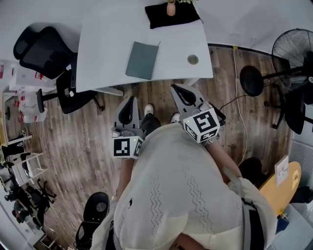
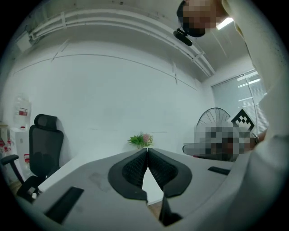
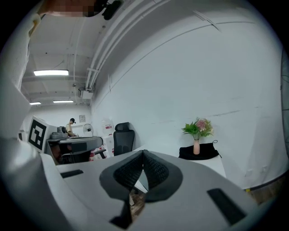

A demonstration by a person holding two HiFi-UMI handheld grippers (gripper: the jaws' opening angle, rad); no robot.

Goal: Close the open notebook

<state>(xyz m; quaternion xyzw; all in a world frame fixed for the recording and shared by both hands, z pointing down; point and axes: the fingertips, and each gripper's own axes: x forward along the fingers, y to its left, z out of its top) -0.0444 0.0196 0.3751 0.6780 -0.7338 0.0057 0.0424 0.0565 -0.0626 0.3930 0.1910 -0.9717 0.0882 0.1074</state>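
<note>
A grey-green notebook lies on the white table with its cover down flat. I stand back from the table edge, both grippers held close to my body above the wooden floor. My left gripper is shut with nothing between its jaws; in the left gripper view its tips meet. My right gripper is also shut and empty, its tips touching. Neither gripper touches the notebook, which does not show in either gripper view.
A black cloth with a small vase sits at the table's far edge, and a round cable hole to the notebook's right. A black office chair stands left; a fan and a round base stand right.
</note>
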